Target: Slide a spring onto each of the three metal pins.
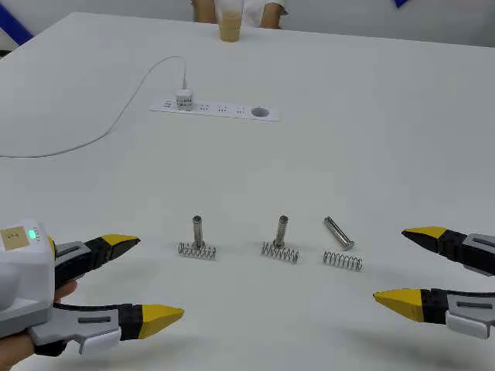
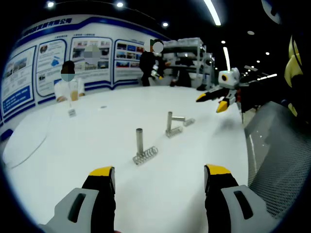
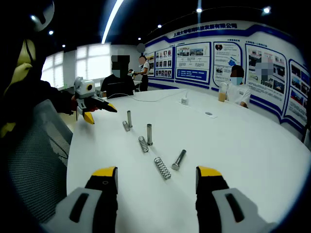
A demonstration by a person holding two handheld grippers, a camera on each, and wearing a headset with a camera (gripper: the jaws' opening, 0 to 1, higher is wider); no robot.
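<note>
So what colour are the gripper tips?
Yellow, on left gripper and right gripper alike; head view shows it best.

The white table [image 1: 371, 154] bears three metal pins in a row near its front. The left pin [image 1: 197, 231] and the middle pin [image 1: 281, 230] stand upright; the right pin [image 1: 338, 233] lies flat, its head toward five o'clock. At six o'clock of each lies a coil: the left spring [image 1: 196, 250], the middle spring [image 1: 279, 252] and the right spring [image 1: 342, 260]. Toward eleven o'clock lies a power strip [image 1: 224, 110] with a charger [image 1: 184, 100] plugged in, and its cable [image 1: 116, 124] trails off toward nine o'clock. A cup [image 1: 230, 23] of beige drink stands at twelve o'clock by the far edge.
</note>
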